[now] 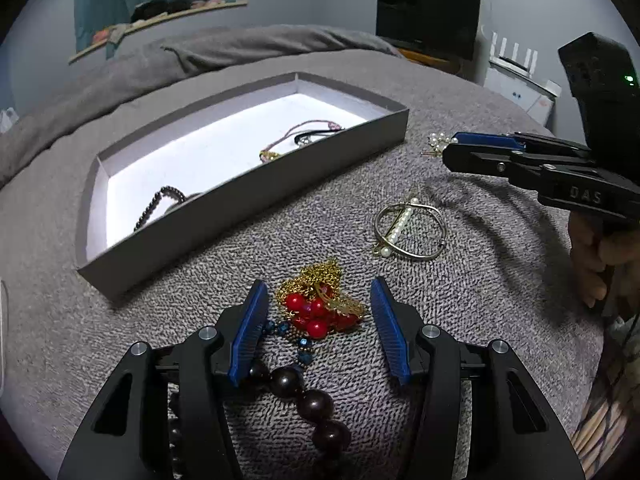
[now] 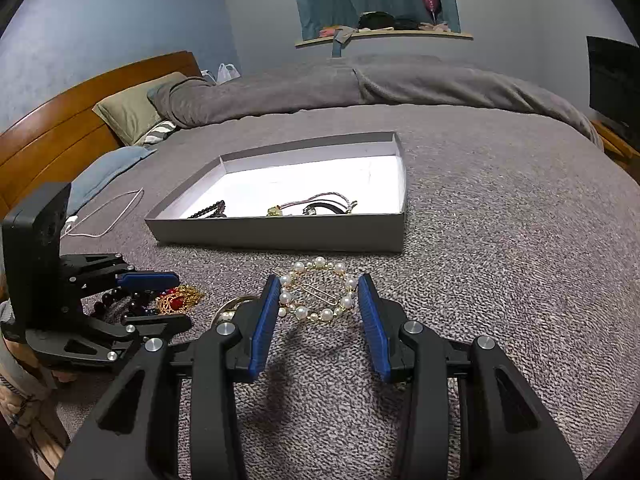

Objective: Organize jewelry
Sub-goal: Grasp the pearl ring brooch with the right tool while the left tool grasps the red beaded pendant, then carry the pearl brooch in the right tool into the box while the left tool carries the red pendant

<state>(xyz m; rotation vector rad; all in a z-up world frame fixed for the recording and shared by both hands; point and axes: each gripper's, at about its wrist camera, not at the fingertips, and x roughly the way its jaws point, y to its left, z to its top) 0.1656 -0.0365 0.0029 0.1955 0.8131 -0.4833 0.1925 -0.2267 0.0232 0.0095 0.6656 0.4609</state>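
Note:
My left gripper [image 1: 319, 282] is open, its blue pads on either side of a gold chain with red beads [image 1: 316, 308] on the grey bedspread, not touching it. A dark wooden bead bracelet [image 1: 304, 392] and small blue beads [image 1: 280, 328] lie under that gripper. My right gripper [image 2: 319, 278] is open and straddles a pearl bracelet [image 2: 301, 312] with a thin gold clip on it. A silver bangle with a pearl pin [image 1: 412, 232] lies between the two grippers. The grey box [image 2: 280, 236] beyond holds a black bead bracelet [image 2: 212, 209] and cord pieces [image 2: 320, 204].
The box [image 1: 240, 200] sits a short way past both grippers. A white cable [image 2: 120, 208] lies to the left of it. Pillows [image 2: 132, 112] and a wooden headboard [image 2: 60, 120] are at the far left. A hand [image 1: 592, 248] holds the right gripper's handle.

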